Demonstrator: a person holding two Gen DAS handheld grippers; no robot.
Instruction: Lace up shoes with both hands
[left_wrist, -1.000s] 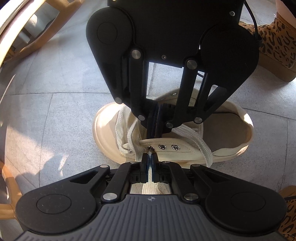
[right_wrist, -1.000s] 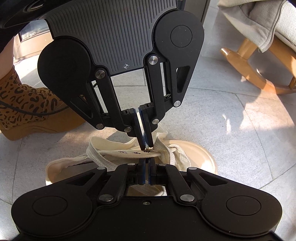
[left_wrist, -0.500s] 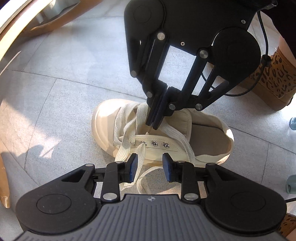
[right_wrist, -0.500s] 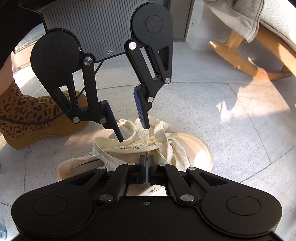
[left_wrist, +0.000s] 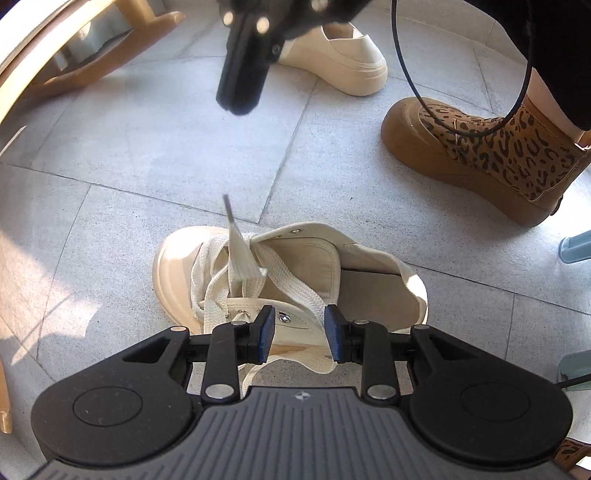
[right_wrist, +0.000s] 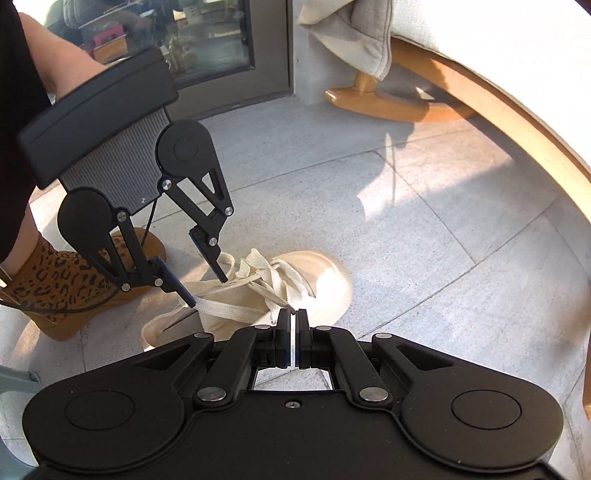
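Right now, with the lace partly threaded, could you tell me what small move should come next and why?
Probably keep drawing the lace up with the right gripper, which is shut on it, until the slack at the shoe's eyelets goes. The left gripper is open and empty above the eyelets, free to take the lace afterwards.

lace tip (left_wrist: 228, 206) blurred, right tool (left_wrist: 240, 99) cropped at top

A leopard-print boot (left_wrist: 491, 155) is worn on the grey tiled floor (left_wrist: 147, 155) at two o'clock in the left wrist view. A second cream shoe (left_wrist: 343, 62) is seen at twelve o'clock, and a wooden rocker (left_wrist: 107, 55) at eleven. In the right wrist view, a glass door (right_wrist: 210, 40) is seen at twelve.
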